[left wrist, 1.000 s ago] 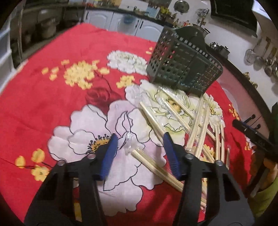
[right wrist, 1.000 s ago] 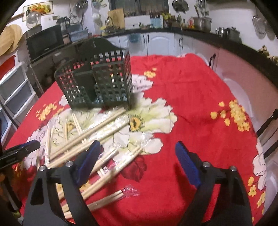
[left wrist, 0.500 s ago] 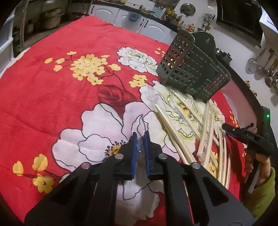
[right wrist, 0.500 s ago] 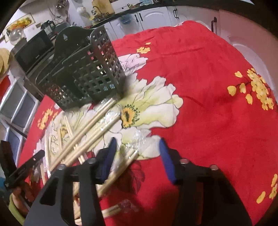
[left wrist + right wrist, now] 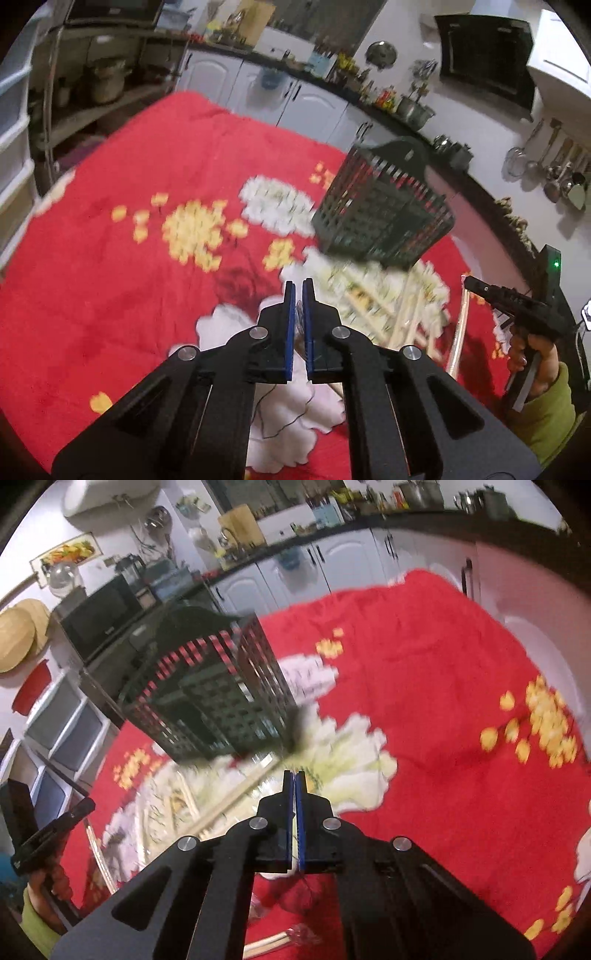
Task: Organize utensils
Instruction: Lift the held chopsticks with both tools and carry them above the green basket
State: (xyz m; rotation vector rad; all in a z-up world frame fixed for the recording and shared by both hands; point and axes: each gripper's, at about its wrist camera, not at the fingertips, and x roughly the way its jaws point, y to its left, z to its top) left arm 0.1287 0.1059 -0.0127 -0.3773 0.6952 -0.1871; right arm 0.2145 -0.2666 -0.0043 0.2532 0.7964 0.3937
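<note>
Several wrapped wooden chopstick pairs (image 5: 402, 314) lie scattered on the red floral cloth in front of a dark green slotted utensil basket (image 5: 384, 210), also seen in the right wrist view (image 5: 221, 694). My left gripper (image 5: 299, 291) is shut on the clear wrapper end of a chopstick pair (image 5: 301, 321) and is raised above the cloth. My right gripper (image 5: 294, 779) is shut on another wrapped chopstick pair (image 5: 236, 797), lifted off the cloth. Both views are blurred by motion.
The red flowered tablecloth (image 5: 129, 258) covers a round table. Kitchen cabinets and a counter (image 5: 295, 99) stand behind it. Drawers (image 5: 62, 731) stand at the left of the right wrist view. The other hand-held gripper shows at the right edge (image 5: 517, 306).
Both grippers closed, each on a wrapped chopstick pair, and both have lifted away from the cloth. The views have tilted up toward the basket.
</note>
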